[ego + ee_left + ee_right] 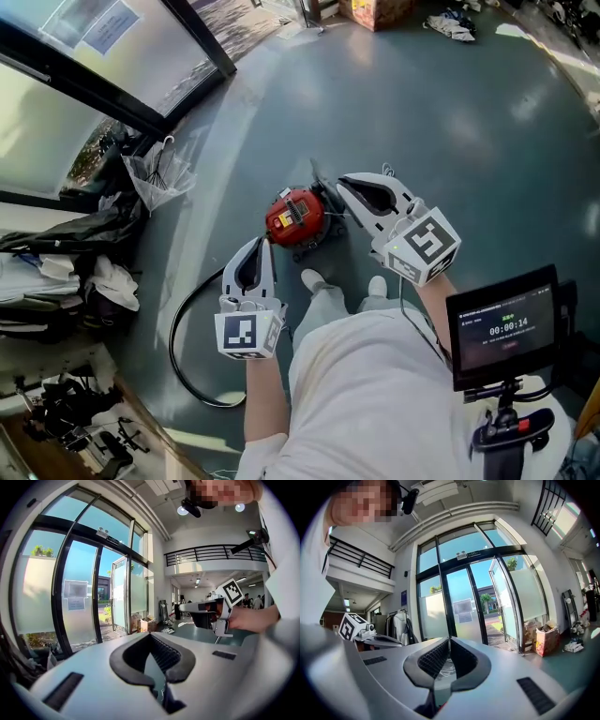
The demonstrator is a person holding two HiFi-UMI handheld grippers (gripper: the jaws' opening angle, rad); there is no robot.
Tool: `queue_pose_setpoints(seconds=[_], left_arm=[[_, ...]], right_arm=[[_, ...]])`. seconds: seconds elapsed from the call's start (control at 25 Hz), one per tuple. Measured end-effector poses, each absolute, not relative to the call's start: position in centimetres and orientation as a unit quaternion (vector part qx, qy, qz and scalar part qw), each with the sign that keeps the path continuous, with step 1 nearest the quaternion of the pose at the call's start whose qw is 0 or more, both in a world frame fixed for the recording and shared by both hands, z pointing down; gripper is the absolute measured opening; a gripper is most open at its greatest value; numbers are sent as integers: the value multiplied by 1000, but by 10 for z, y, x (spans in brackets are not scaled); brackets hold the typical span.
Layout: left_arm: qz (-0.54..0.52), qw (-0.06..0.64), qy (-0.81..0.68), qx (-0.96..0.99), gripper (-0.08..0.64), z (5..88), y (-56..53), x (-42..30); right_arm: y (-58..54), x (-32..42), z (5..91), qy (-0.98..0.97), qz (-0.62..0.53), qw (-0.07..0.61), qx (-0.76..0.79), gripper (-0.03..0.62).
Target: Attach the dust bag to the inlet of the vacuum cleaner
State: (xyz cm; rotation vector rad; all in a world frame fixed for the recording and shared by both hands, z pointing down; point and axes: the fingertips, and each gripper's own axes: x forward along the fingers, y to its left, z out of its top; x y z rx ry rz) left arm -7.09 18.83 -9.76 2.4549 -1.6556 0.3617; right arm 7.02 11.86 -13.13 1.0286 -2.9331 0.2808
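The red vacuum cleaner (295,217) stands on the grey-green floor just ahead of the person's feet (315,279), and its black hose (185,364) loops away to the left. No dust bag shows apart from the vacuum. My left gripper (262,242) is held high above the floor, left of the vacuum, shut and empty. My right gripper (343,182) hovers to the vacuum's right, also shut with nothing in it. Both gripper views look out level at the glass doors: the left gripper (150,634) and the right gripper (449,640) have their tips together.
A clear umbrella (159,174) and a heap of bags and clothes (56,272) lie along the glass wall (84,56) at left. A cardboard box (375,11) sits far back. A small screen (506,323) hangs at the person's right side.
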Motion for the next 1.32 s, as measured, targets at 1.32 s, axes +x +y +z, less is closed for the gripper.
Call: queue_pose_setpoints(seconds=[1.32], left_arm=[[98,60,-504,856,6,-122,228,-40]], right_arm=[[212,116,-165,-906,62,5,418,9]])
